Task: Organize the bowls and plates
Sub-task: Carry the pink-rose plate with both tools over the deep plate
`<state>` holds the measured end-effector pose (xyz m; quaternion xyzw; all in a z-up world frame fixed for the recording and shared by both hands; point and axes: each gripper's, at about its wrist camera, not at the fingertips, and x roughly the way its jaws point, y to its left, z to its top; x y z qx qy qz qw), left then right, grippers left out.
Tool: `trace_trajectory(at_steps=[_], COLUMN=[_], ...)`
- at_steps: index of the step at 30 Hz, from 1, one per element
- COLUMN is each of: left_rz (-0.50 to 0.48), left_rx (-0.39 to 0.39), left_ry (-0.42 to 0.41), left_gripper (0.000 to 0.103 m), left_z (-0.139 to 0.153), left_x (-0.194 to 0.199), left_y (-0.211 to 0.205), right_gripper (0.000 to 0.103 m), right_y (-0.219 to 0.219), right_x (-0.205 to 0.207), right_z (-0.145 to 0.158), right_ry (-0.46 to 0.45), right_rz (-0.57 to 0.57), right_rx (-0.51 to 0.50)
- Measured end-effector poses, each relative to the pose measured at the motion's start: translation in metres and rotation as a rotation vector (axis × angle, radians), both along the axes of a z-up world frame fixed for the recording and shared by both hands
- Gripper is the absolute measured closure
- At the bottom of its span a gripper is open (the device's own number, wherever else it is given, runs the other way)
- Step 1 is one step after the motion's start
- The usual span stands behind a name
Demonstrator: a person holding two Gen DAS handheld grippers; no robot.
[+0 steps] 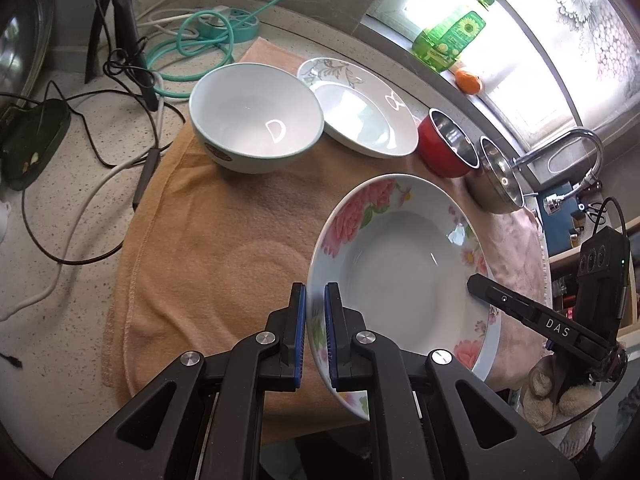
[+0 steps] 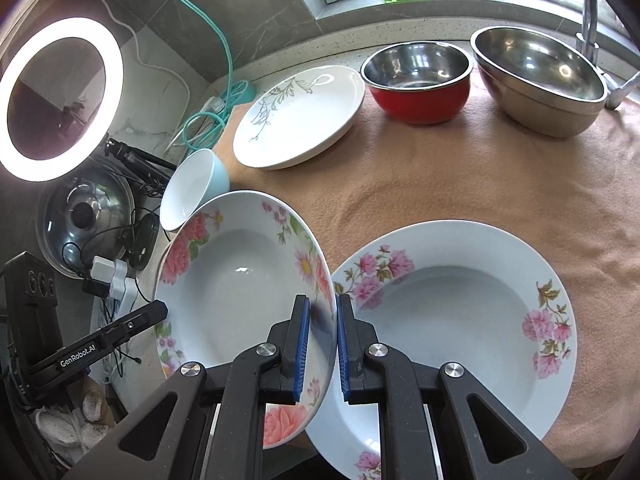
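Presently both grippers are clamped on one dish: a deep plate with red-pink roses [image 1: 404,264] on its rim, held tilted and lifted off the peach towel [image 1: 224,232] that covers the tabletop [image 1: 80,216]. Left gripper [image 1: 315,320]: blue-padded fingers [image 1: 299,312] closed on the plate's left rim, one pad on each face. Right gripper [image 2: 320,332]: fingers [image 2: 302,332] likewise pinched on the opposite rim of the same plate, seen in the right wrist view as the rose plate [image 2: 236,280] standing steeply on edge. In the left wrist view the right gripper's black finger shows at the plate's far rim, with a gloved hand [image 1: 560,396] behind it. Beneath and to the right of the held plate in the right wrist view lies a second deep plate with purple-pink flowers [image 2: 452,320], flat on the towel; whether the two rims touch I cannot tell. Farther back on the towel: a white bowl with a pale blue outside [image 1: 256,116], a white plate with a grey leaf pattern [image 2: 300,116], a red bowl with a steel inside [image 2: 420,80], and a larger steel bowl [image 2: 540,80] near the tap [image 1: 576,148]. On the window ledge, a green bottle [image 1: 452,40] and an orange fruit [image 1: 469,80]. Left of the towel, cables [image 1: 100,128], a teal power strip [image 1: 228,24], a lit ring light [image 2: 60,96] and a glass pot lid [image 2: 84,220].
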<state>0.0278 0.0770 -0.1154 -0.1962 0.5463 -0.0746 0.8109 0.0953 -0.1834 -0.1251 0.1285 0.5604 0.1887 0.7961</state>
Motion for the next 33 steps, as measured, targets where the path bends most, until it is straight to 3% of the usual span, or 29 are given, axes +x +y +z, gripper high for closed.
trace_trajectory(at_steps=[33], left_rz=[-0.167], left_rx=[-0.026], left_ry=[0.028], left_gripper=[0.096], left_z=[-0.014], left_x=[0.011], left_y=[-0.097], right_gripper=[0.091], right_y=[-0.108], right_x=[-0.021], right_z=[-0.009], right_ry=[0.041], right_rz=[-0.174], right_rx=[-0.025])
